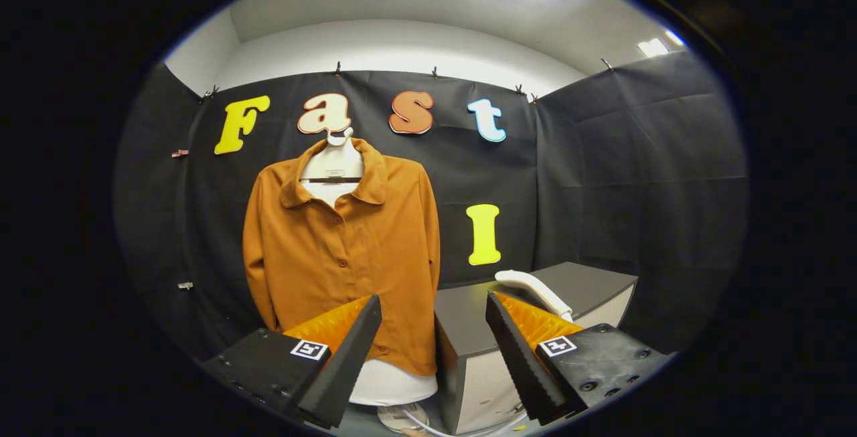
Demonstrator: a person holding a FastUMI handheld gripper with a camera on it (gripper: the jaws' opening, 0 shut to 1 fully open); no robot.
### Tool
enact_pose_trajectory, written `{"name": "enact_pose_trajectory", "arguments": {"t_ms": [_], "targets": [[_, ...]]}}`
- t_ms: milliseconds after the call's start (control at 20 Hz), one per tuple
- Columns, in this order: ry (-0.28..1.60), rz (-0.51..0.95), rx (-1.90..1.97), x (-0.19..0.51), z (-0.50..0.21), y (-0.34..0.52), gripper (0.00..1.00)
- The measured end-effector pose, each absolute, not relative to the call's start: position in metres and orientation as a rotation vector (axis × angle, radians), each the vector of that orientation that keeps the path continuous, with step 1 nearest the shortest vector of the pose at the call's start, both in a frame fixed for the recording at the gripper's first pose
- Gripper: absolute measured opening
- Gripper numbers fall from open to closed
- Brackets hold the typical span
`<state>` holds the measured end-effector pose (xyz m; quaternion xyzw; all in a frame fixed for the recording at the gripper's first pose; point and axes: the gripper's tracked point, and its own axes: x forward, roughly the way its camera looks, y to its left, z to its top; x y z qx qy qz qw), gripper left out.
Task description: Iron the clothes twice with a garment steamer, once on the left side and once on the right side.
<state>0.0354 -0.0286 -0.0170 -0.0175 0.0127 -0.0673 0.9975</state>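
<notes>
White garment steamer (535, 290) on cabinet (469, 330) beyond right finger, gripper (434, 310) wide open, empty, orange shirt (348, 249) ahead

Your gripper (434, 330) | two black fingers (348, 357) shaped like wedges, little teeth on the right one | orange backs | black blocks with small screws | a black-and-white square tag on each block
</notes>
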Motion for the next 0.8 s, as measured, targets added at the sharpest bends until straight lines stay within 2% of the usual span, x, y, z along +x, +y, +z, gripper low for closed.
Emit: {"name": "enact_pose_trajectory", "arguments": {"t_ms": [400,800], "targets": [[0.016,-0.139,-0.041,0.128,-0.012,-0.112,0.98],[0.107,-0.137,-0.04,0.208,-0.037,-0.204,0.98]]}}
